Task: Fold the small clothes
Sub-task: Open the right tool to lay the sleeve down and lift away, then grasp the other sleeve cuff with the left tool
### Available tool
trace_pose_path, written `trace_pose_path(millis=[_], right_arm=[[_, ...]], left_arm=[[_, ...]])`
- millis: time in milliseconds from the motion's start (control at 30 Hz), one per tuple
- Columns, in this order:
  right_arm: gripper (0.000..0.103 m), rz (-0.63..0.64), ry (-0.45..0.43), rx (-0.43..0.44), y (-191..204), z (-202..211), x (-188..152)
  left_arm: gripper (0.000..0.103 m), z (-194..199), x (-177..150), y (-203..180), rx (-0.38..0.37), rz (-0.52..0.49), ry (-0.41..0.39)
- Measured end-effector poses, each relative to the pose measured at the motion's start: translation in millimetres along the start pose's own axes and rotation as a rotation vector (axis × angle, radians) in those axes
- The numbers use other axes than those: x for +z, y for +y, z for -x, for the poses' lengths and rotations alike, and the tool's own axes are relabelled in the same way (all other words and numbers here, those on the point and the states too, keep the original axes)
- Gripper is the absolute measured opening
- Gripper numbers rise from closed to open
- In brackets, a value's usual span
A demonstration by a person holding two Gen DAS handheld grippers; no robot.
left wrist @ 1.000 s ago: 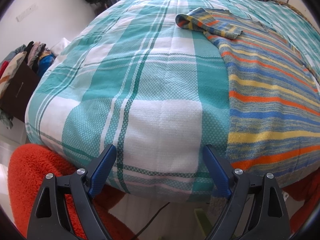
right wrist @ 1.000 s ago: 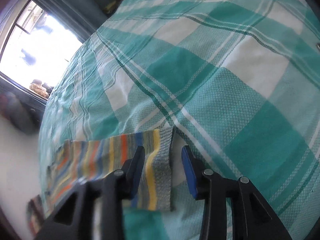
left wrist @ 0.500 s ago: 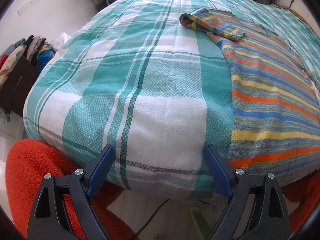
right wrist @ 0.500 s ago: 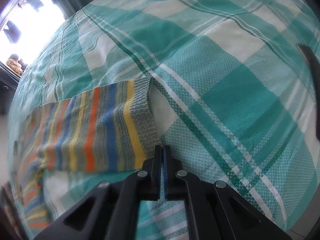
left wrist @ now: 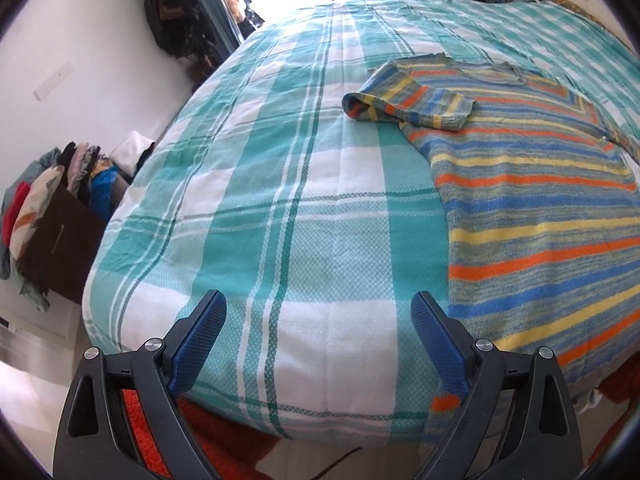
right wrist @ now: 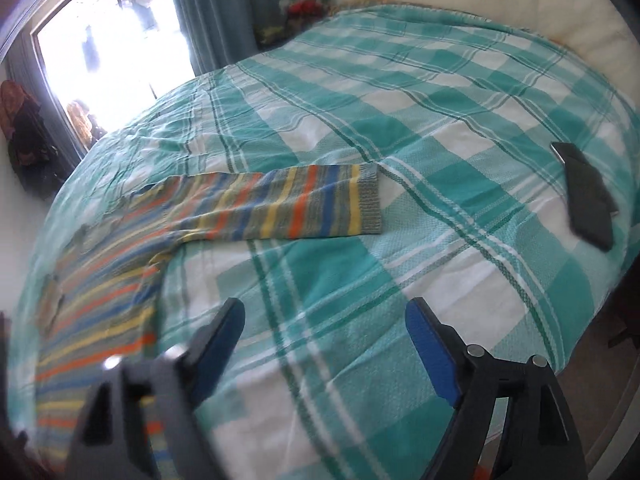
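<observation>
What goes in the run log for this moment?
striped knit sweater: flat on bed | left gripper: open, empty | right gripper: just opened, empty

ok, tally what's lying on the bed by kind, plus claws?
Sweater: 1
Phone: 1
Claws, left and right, both open and empty: 2
Total: 4

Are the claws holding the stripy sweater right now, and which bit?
No, nothing is held. The left claw and the right claw are both open over the bed. The stripy sweater lies loose, its sleeve stretched flat.
</observation>
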State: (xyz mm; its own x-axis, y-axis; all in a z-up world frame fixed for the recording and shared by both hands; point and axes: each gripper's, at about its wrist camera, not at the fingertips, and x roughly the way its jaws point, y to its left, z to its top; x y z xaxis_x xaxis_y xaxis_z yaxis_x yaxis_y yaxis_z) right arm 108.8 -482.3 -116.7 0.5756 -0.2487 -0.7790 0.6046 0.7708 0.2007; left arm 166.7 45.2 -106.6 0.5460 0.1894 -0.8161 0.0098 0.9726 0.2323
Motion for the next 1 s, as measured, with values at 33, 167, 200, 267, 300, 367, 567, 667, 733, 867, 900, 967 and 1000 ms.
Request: trace_pose_path(millis=[33,167,200,267,300,367,567,667,733,867,900,967,1000], right_arm=[[0.084,0.015,-0.016,0.043,13,6,-10],[0.084,0.070,-0.026,0.200,62,12,-46],[0.084,0.104,-0.009,0.226,73,9,-50],[0.084,0.207,0.015,0.272,94,5,-59],[0.084,0.255,0.009,0.282,102,6,-62],[0.084,0.331,0.000,0.282,114,6,-72],[0.084,0.392,0.072,0.287,127,-11,-87],[0.084,0.406,0.055,0.295,130,-7,-88],[0.084,0.413,0.061,0.294,131,-8,-89],[0.084,0.404,0.081,0.296,130,-14,-89],[0.084,0.401,0.082,0.297,131,-14,-89],[0.084,0.397,0.083,0.296,130,-14,-88],[0.084,0.394,0.083,0.294,130,-14,-88]], left_arm=[[0.100,-6,7,-1,-0.015,0.002,-0.009],[0.101,-61,20,-4,-0.050,0.034,0.076],[0.103,-76,17,-5,-0.063,0.041,0.120],[0.103,-87,10,1,-0.117,0.106,0.096],[0.103,-86,7,4,-0.126,0.139,0.075],[0.103,-85,2,4,-0.129,0.138,0.050],[0.101,-61,12,8,-0.124,0.063,0.087],[0.101,-15,47,5,-0.144,-0.026,-0.087],[0.101,12,82,-6,-0.202,-0.104,-0.198],[0.101,22,141,-61,-0.315,-0.322,-0.292],[0.101,11,151,-78,-0.321,-0.370,-0.280],[0.101,-24,166,-107,-0.334,-0.404,-0.209],[0.100,-45,170,-116,-0.353,-0.393,-0.161]])
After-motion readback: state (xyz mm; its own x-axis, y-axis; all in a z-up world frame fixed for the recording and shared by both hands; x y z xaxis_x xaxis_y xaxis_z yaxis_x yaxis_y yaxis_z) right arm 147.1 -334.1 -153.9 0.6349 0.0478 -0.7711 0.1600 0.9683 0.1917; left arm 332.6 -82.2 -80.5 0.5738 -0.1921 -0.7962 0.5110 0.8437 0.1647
